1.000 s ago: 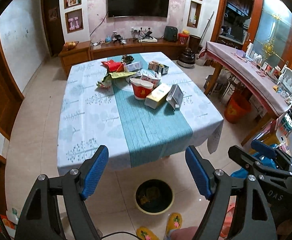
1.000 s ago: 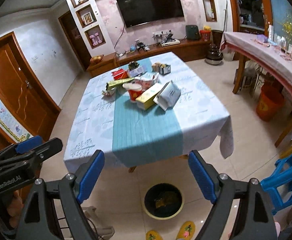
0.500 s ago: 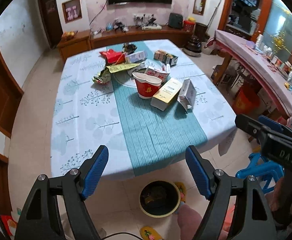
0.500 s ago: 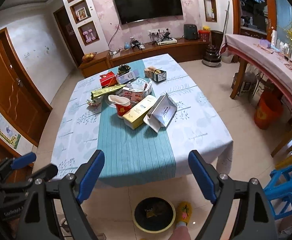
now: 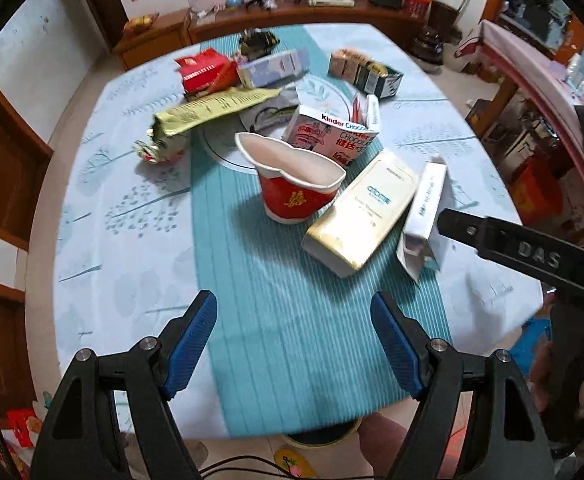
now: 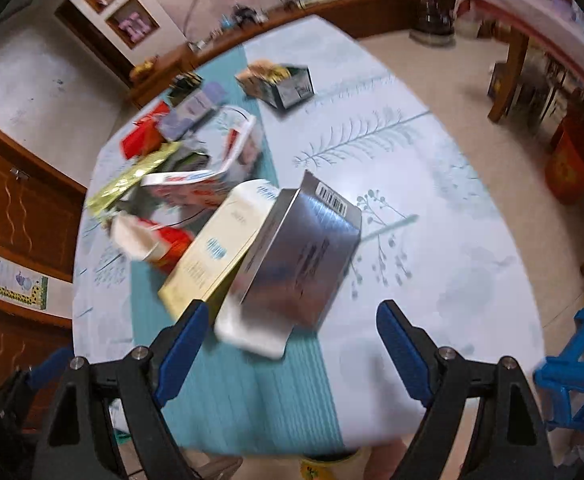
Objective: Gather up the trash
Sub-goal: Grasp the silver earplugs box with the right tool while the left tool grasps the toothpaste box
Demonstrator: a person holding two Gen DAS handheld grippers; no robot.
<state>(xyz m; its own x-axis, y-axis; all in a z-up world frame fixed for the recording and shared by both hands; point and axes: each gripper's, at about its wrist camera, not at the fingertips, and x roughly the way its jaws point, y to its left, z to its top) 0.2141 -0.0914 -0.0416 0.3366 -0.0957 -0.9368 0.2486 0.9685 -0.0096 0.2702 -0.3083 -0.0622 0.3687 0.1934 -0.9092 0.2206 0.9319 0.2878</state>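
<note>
Trash lies in a heap on the table [image 5: 111,220]: a crushed red paper cup [image 5: 298,190], a gold and white box [image 5: 366,216], a silver box [image 6: 304,256] open at its end, a Kinder chocolate box [image 5: 334,134], a green wrapper [image 5: 211,110] and a red packet [image 5: 203,70]. My left gripper [image 5: 294,344] is open and empty over the teal runner [image 5: 292,320], short of the cup. My right gripper [image 6: 292,344] is open and empty, just in front of the silver box; one of its fingers [image 5: 532,252] shows in the left wrist view.
A dark round bin with a yellow rim [image 5: 324,436] stands on the floor under the table's near edge. A small open box [image 6: 279,82] sits at the far side. A blue stool [image 6: 576,376] is at the right. A red bucket [image 6: 576,168] stands by the side table.
Both grippers have moved forward and down over the table, so the trash is much closer. The right gripper has come up to the silver box. Both stay open.
</note>
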